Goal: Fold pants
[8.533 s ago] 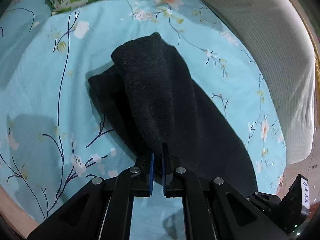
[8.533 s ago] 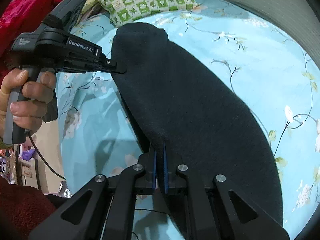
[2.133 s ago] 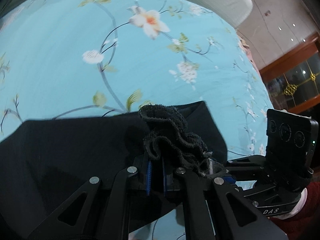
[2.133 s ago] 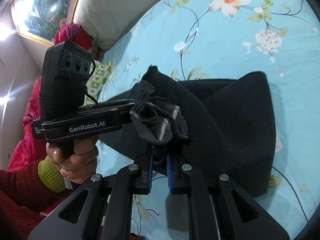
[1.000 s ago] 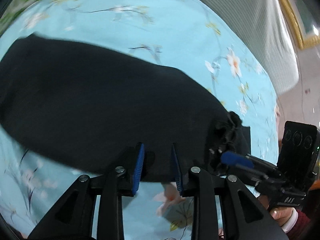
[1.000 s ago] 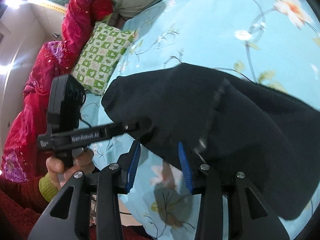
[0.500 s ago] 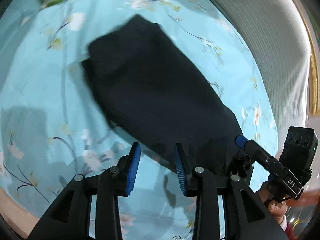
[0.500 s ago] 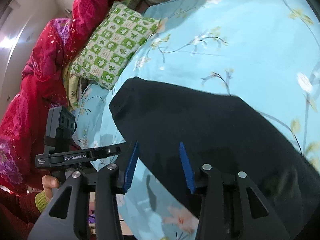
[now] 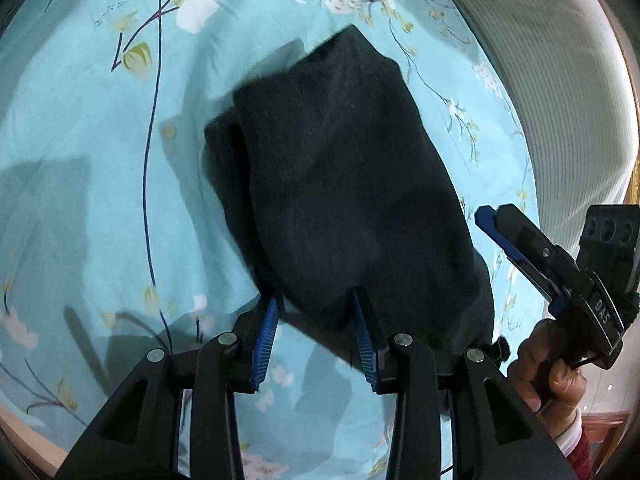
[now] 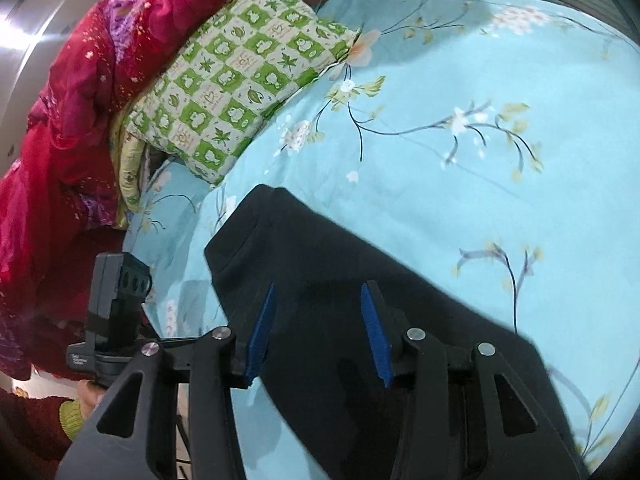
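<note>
The black pants lie folded in a long flat stack on the light-blue floral bedsheet; they also show in the right wrist view. My left gripper is open and empty, hovering just above the near end of the pants. My right gripper is open and empty above the pants. In the left wrist view the right gripper shows at the right, held off the pants' edge. In the right wrist view the left gripper's body shows at the lower left.
A green-and-white checked pillow and a red quilt lie at the head of the bed. A grey striped cushion borders the far side. The bed's wooden edge is at the lower left.
Both grippers, earlier shut on the pants' bunched end, opened and let go about a second ago. Since then they have drawn back over the flat folded stack.
</note>
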The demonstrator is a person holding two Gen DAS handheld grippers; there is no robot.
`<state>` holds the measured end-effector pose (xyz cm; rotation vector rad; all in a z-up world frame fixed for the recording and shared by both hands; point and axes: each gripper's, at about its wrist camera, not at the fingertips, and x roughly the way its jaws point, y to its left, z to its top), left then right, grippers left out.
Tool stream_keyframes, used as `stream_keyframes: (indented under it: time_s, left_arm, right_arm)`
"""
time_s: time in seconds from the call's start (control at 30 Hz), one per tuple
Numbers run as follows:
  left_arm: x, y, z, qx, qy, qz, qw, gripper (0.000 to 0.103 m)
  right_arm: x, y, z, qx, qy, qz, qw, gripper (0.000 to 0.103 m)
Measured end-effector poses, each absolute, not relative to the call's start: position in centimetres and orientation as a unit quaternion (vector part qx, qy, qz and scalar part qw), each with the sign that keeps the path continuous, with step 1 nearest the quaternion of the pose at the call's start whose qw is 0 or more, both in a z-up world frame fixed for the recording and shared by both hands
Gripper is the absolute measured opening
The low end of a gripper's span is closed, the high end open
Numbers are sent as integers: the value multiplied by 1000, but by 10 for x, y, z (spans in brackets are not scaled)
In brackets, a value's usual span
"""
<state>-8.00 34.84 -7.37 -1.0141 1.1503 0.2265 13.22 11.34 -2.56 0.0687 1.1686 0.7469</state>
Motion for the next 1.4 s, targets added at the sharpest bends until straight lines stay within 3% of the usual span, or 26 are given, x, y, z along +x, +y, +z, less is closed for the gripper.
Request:
stream_keyframes:
  time_s: [0.37, 0.73, 0.8, 0.87, 0.97, 1.4]
  left_arm:
    - [-82, 378, -79, -477, 492, 109, 719, 37]
    - [-76, 386, -80, -475, 488, 115, 723, 30]
    - [-74, 383, -77, -463, 489, 119, 729, 25]
    - [-69, 380, -72, -456, 489, 120, 734, 20]
    - [-67, 377, -62, -446, 485, 117, 743, 15]
    - [-47, 321, 33, -393, 438, 46, 807, 13]
  right_arm:
    - [171, 171, -49, -69, 553, 379, 739, 47]
    - [184, 218, -69, -109, 575, 409, 700, 47]
    - [182, 221, -70, -119, 573, 408, 701, 44]
    - [179, 220, -67, -118, 567, 411, 704, 30]
    - [174, 214, -59, -115, 554, 416, 712, 23]
    - [146, 121, 32, 14, 471, 424, 774, 21]
